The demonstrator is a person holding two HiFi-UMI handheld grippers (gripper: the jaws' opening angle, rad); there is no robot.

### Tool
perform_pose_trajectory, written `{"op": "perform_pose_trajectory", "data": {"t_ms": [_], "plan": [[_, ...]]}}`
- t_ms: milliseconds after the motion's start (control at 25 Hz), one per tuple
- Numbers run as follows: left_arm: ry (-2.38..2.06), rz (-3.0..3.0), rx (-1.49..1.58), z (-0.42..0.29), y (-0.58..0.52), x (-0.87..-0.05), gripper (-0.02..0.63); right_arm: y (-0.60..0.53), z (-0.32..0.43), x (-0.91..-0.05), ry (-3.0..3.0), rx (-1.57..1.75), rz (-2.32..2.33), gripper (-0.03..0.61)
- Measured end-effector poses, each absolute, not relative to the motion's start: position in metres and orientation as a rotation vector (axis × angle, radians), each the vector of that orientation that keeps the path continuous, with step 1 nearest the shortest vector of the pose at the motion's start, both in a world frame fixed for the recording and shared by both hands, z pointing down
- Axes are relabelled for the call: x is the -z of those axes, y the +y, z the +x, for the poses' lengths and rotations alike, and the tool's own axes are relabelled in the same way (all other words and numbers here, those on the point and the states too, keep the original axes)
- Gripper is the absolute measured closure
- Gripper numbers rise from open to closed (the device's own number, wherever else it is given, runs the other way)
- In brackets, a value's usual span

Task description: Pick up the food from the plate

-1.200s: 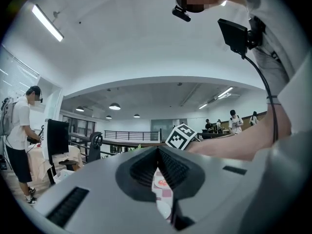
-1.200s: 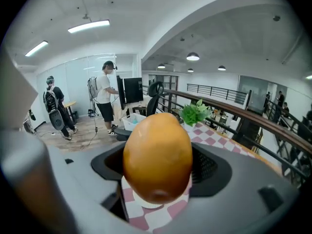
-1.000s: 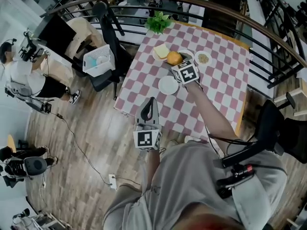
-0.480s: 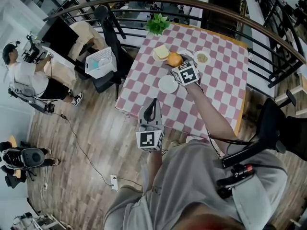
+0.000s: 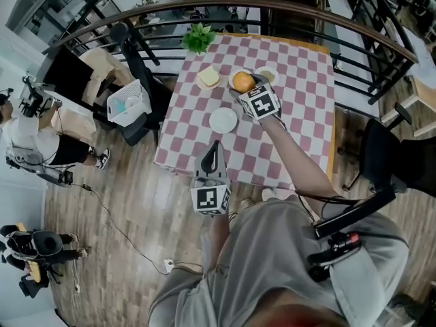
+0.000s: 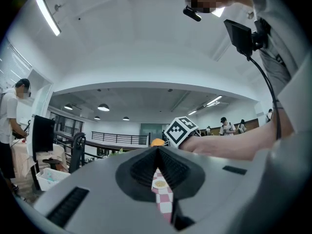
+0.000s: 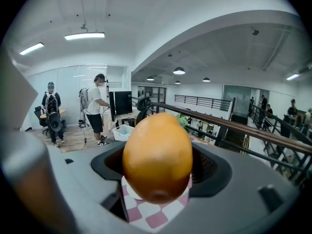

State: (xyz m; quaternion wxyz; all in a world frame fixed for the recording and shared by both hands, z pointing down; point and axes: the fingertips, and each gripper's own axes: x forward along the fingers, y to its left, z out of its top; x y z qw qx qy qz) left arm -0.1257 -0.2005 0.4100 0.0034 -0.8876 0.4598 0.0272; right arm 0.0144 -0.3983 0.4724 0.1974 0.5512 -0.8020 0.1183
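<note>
An orange round fruit [image 5: 242, 80] is clamped in my right gripper [image 5: 246, 88] over the far middle of the pink-checked table [image 5: 300, 107]. In the right gripper view the fruit [image 7: 157, 157] fills the space between the jaws, with a white plate [image 7: 129, 192] just below it. My left gripper [image 5: 214, 144] hangs shut and empty off the table's near edge. Through the slit of the left gripper [image 6: 158, 150] I see checked cloth and a small plate of food [image 6: 159, 183].
An empty white plate [image 5: 223, 120] lies mid-table, a plate with a sandwich [image 5: 208, 78] at the far left, a small plate of food [image 5: 267, 75] beside the fruit, a green plant [image 5: 197, 38] at the far corner. A black chair [image 5: 133, 39] and white basket [image 5: 126, 104] stand left, a curved railing [image 5: 306, 9] behind.
The head view has shifted, so the table sits further left. The right gripper with the fruit has moved slightly right of the sandwich plate. The left gripper has hardly moved.
</note>
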Motion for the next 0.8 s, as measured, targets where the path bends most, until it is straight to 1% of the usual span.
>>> {"op": "perform_pose_trajectory", "data": {"t_ms": [240,440,600,800], "plan": [[1.196,-2.898,-0.085,-0.053,-0.196,-0.414,0.606,-0.368,0.118,-0.471,-2.117,-0.369,1.733,0.222],[0.929,-2.989,-0.072,0.013,-0.181,-0.416,0.606,-0.321,0.211,-0.475,-1.972,-0.433,1.91,0.222],[0.794,-3.031,-0.058,0.05,-0.166,-0.417,0.606,-0.295,0.247,-0.478,-1.916,-0.475,1.977,0.222],[0.744,-3.046,-0.039,0.068,-0.155,-0.419,0.607,-0.274,0.266,-0.489,-1.885,-0.51,1.998,0.222]]}}
